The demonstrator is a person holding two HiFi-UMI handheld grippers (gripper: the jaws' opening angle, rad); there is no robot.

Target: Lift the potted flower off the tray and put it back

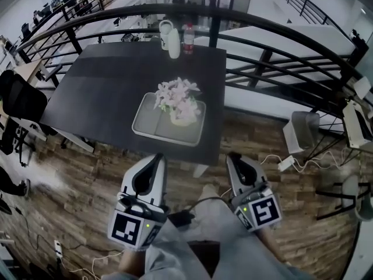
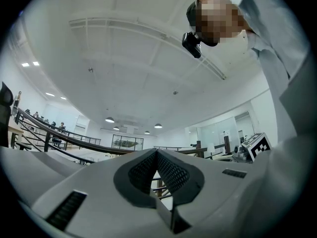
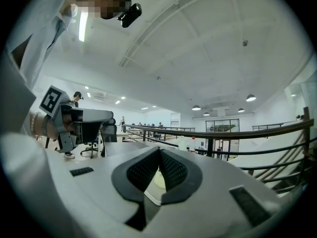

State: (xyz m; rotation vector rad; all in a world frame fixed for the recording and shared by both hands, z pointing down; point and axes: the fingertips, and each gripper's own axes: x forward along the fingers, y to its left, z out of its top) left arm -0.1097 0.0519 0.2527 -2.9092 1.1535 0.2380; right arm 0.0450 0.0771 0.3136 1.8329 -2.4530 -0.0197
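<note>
At twelve o'clock, the potted flower (image 1: 178,101) is sitting on its tray (image 1: 148,124). Left gripper (image 1: 156,156) and right gripper (image 1: 233,156) are hovering at six, jaws closed, empty.

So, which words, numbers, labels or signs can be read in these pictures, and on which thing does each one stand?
No word or number can be read anywhere.
bottle with red label on the table: print too small to read.
marker cube of the left gripper: black-and-white square pattern only, no letters.
marker cube of the right gripper: the same, no letters.
</note>
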